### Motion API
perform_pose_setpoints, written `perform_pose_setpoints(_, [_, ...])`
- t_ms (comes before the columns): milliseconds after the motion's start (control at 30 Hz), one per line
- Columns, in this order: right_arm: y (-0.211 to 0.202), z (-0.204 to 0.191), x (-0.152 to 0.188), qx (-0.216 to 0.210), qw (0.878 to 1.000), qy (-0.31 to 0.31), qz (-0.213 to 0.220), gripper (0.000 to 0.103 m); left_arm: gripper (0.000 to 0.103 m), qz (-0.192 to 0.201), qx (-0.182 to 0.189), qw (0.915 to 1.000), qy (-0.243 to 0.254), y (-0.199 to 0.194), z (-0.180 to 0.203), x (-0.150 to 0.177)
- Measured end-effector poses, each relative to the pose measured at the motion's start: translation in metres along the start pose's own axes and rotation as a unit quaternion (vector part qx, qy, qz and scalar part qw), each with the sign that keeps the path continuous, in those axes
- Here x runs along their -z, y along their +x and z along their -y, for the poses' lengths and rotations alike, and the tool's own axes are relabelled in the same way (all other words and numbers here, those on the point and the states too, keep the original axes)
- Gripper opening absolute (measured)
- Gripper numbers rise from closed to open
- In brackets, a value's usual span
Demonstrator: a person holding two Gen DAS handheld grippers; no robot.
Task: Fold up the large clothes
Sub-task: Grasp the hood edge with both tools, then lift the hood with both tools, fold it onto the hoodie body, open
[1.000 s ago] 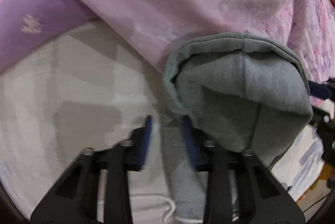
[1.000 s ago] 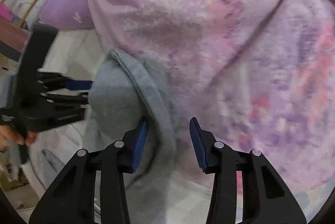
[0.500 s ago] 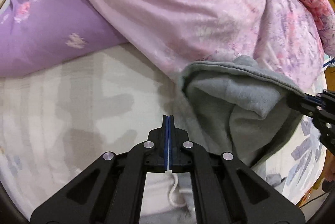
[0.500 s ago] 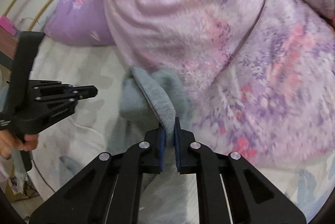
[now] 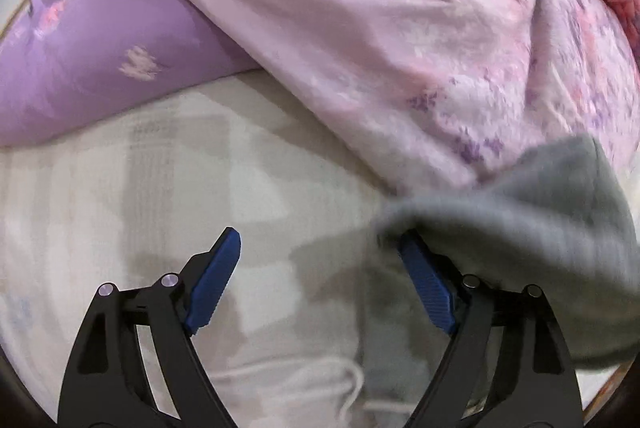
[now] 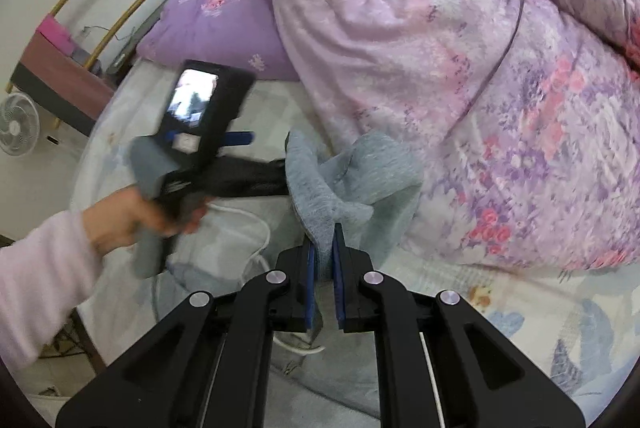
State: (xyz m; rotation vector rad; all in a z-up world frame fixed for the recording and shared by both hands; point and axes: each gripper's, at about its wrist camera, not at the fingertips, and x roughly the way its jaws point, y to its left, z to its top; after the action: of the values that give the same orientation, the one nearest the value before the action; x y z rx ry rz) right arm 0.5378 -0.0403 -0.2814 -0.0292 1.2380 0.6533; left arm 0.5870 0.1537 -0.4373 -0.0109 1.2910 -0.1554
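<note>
At lower centre, the right gripper (image 6: pixel 323 270) is pinching the grey hoodie's (image 6: pixel 360 168) hood; the left gripper (image 5: pixel 320 280) is gaping, needing a matching edge hold.

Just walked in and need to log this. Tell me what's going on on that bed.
A person with a gripper in each hand is folding a grey hoodie on a bed. The right gripper is shut on a bunched fold of it, lifted above the sheet. The left gripper is open beside the fabric, gripping nothing. A pink floral quilt lies heaped just behind.
</note>
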Motion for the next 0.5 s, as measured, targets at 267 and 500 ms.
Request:
perform_pose_setpoints(267, [0.002, 0.024, 0.005, 0.007, 1.0, 0.017, 0.007, 0.007, 0.008, 0.002, 0.024, 0.9991, 0.035, -0.007, 0.013, 0.002])
perform_pose_setpoints(500, [-0.03, 0.023, 0.024, 0.01, 0.999, 0.048, 0.025, 0.007, 0.008, 0.038, 0.026, 0.9977, 0.049, -0.081, 0.004, 0.031])
